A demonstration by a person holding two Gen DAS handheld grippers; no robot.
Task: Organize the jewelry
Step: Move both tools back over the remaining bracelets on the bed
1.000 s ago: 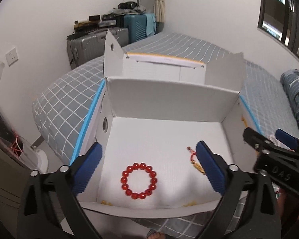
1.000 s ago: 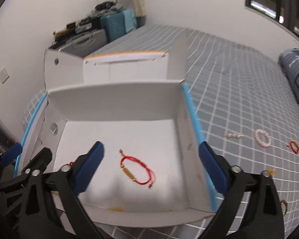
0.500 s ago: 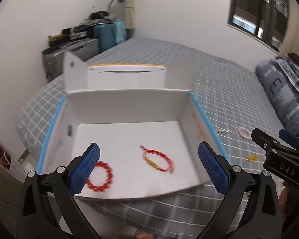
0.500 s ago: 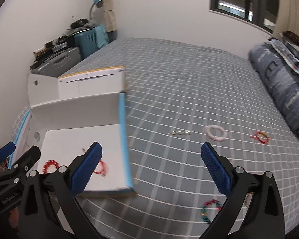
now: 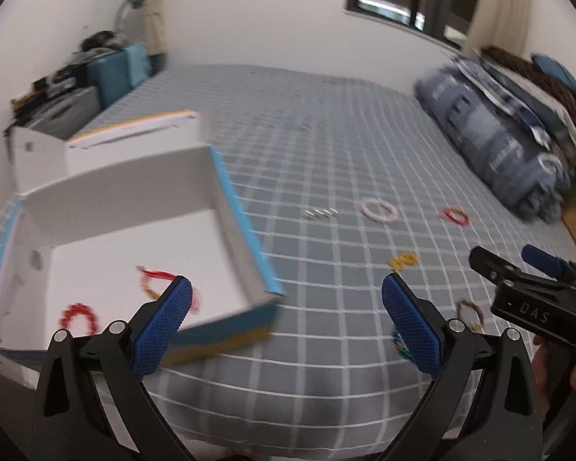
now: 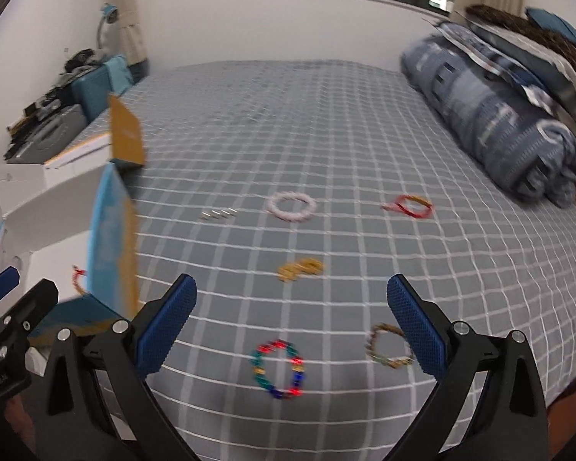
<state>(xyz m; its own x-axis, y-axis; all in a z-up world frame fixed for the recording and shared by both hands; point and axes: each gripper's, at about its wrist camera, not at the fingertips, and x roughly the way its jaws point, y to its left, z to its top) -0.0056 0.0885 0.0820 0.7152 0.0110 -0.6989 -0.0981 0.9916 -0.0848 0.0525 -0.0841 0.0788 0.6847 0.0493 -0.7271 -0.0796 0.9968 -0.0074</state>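
A white box with blue edges [image 5: 245, 238] lies on the bed at the left and holds a red bead bracelet [image 5: 78, 317] and a red cord bracelet [image 5: 155, 276]. Loose on the checked bedspread are a multicoloured bead bracelet [image 6: 278, 368], a brown bead bracelet [image 6: 388, 345], a yellow piece [image 6: 301, 267], a pink bracelet [image 6: 292, 206], a red cord bracelet [image 6: 409, 204] and small silver pieces [image 6: 218, 213]. My left gripper [image 5: 286, 320] is open over the box's right corner. My right gripper [image 6: 292, 320] is open above the multicoloured bracelet, holding nothing.
A rolled blue quilt [image 6: 491, 123] lies along the bed's right side. Suitcases [image 5: 96, 80] and clutter stand by the wall at the far left. The box's open flap [image 6: 124, 134] stands up at the left of the right wrist view.
Both grippers have swung right, away from the box interior and toward the loose jewelry on the bedspread. Both stay open and empty.
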